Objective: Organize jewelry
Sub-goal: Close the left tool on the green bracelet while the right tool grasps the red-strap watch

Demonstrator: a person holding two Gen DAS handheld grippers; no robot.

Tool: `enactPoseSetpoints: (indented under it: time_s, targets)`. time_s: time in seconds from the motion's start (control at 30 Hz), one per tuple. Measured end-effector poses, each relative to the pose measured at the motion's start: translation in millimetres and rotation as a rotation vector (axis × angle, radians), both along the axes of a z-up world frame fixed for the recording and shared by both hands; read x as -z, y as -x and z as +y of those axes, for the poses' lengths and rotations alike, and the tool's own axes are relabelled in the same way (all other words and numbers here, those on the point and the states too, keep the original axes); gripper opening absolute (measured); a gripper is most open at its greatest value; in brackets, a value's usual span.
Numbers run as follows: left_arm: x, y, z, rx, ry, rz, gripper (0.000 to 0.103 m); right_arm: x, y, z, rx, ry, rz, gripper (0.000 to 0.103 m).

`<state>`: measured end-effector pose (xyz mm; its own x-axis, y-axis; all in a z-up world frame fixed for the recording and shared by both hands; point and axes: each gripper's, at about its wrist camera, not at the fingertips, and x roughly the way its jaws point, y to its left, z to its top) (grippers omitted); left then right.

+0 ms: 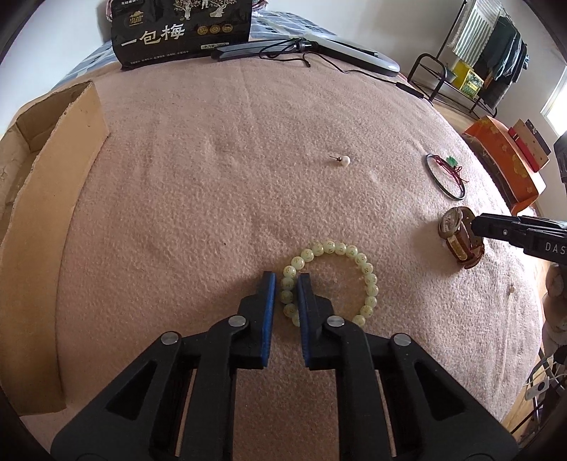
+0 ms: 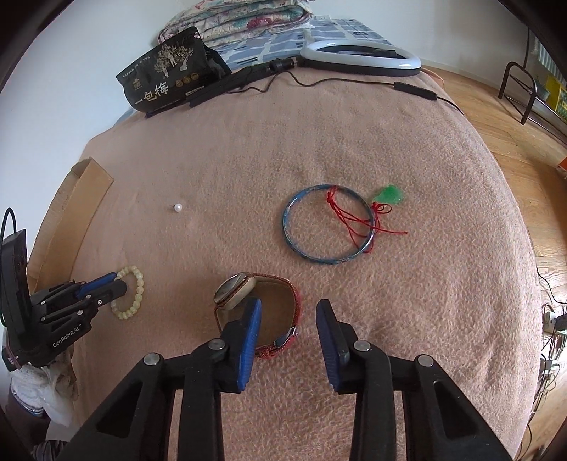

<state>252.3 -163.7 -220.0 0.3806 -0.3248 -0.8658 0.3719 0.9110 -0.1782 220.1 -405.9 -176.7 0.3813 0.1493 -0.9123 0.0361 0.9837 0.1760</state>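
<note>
A pale green bead bracelet [image 1: 333,280] lies on the pink blanket [image 1: 219,198]. My left gripper [image 1: 286,280] has its blue pads on either side of the bracelet's left beads, nearly shut on them. It also shows in the right wrist view [image 2: 118,283], at the bracelet [image 2: 133,294]. A watch with a red strap [image 2: 258,308] stands on its side. My right gripper [image 2: 288,312] is open, straddling the strap's right part. A blue bangle [image 2: 327,225], a green pendant on red cord [image 2: 389,195] and a pearl earring [image 2: 178,207] lie farther off.
A cardboard box [image 1: 46,198] stands along the blanket's left edge. A black snack bag [image 1: 180,32] and a ring light with its cable [image 1: 319,49] lie at the far edge. An orange box [image 1: 503,159] sits off the right side.
</note>
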Motion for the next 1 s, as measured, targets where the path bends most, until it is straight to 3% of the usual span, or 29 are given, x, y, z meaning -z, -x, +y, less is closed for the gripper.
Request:
enactPoseSetpoints:
  time_s: [0.3,0.47,0.73,1.0]
  targets:
    - [-1.6,1.5,-0.9,0.002,-0.012,-0.013,0.006,9.5,-0.4,5.6,0.001,0.015,0.031,0.024]
    - [-6.4,3.9,1.4,-0.011,0.0,-0.025,0.005,10.6,-0.1,7.7,0.007,0.033,0.034,0.013]
    - [-25.6,14.6,2.7,-0.003,0.02,-0.07,0.005,1.7,3.5,8.1,0.018,0.049,0.004,0.006]
    - [-46.0,28.2,3.8,0.017,0.017,-0.126,0.005,-10.5,10.3,18.3,0.002,0.103,-0.03,0.006]
